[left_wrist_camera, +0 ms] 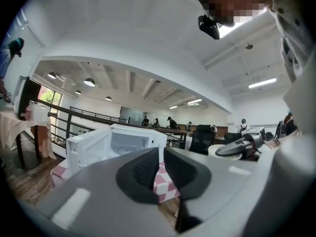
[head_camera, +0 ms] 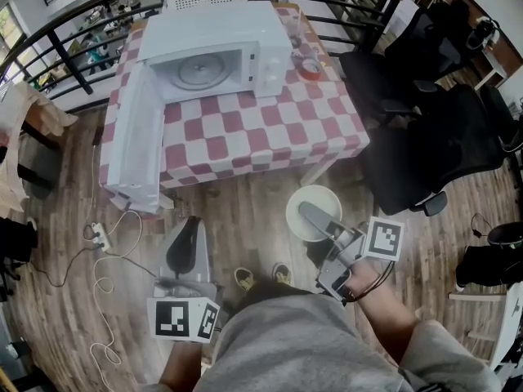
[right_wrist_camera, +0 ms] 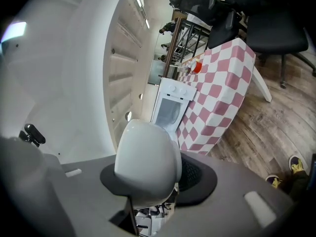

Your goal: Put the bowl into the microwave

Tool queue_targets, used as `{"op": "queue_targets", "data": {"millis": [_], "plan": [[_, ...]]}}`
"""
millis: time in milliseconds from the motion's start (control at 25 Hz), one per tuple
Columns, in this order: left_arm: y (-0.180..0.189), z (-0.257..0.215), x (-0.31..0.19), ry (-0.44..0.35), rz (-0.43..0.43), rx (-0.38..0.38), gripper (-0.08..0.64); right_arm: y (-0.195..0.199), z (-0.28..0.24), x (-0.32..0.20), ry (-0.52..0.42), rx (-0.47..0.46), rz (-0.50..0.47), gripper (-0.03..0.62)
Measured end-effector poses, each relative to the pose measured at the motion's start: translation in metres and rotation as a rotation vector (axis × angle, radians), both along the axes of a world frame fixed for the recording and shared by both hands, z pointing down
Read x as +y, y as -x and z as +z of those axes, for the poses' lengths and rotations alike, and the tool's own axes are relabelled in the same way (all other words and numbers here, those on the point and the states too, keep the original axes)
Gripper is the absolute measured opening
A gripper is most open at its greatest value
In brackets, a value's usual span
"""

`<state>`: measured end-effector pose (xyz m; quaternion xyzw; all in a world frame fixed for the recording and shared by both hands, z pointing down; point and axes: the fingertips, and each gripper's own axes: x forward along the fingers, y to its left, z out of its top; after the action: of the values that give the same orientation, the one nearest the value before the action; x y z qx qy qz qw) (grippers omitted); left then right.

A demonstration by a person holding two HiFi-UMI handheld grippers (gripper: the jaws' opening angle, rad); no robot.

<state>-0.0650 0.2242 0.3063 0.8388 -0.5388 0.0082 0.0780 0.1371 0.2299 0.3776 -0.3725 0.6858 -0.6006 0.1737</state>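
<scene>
While I stand in front of the checkered tabletop [head_camera: 245, 137], my right hand-held gripper [head_camera: 315, 217] is clamped on the white bowl [head_camera: 306, 196], one jaw inside it and the other under its wall. The bowl hangs over the wooden floor [head_camera: 245, 207], well short of the tabletop's near edge, with its open side facing up toward my head.

In the right gripper view the bowl [right_wrist_camera: 148, 162] fills the space between the pads of that hand-held gripper [right_wrist_camera: 158, 181], its rounded outside turned to the camera. Beyond it the microwave [right_wrist_camera: 170, 107] stands on the tabletop [right_wrist_camera: 217, 98].

My left hand-held gripper [head_camera: 189, 227] is low at my left side, also over the floor, with its marker cube [head_camera: 184, 318] close to my body. In its own view the two dark pads of this hand-held gripper [left_wrist_camera: 161, 169] are drawn together with only a thin slit between them, and nothing is held there. Past them I see the microwave [left_wrist_camera: 118, 144], and off to the right the bowl [left_wrist_camera: 219, 151] in the other gripper.

The microwave [head_camera: 216, 51] sits toward the far side of the tabletop. Its door [head_camera: 135, 141] is swung fully open to the left, and the round turntable [head_camera: 198, 70] shows inside. A red round thing [head_camera: 310, 66] lies just right of the microwave. Black office chairs [head_camera: 425, 137] stand to the right of the tabletop.
</scene>
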Motion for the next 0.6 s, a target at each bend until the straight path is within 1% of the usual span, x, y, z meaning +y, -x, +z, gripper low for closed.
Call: {"op": "queue_targets", "data": {"millis": [240, 600], "plan": [[0.013, 0.004, 0.000, -0.004, 0.020, -0.004, 0.037, 0.017, 0.000, -0.003, -0.001, -0.004, 0.007, 0.183], [0.024, 0.006, 0.004, -0.003, 0.022, 0.007, 0.037, 0.030, 0.000, 0.001, 0.012, -0.014, 0.008, 0.183]]}}
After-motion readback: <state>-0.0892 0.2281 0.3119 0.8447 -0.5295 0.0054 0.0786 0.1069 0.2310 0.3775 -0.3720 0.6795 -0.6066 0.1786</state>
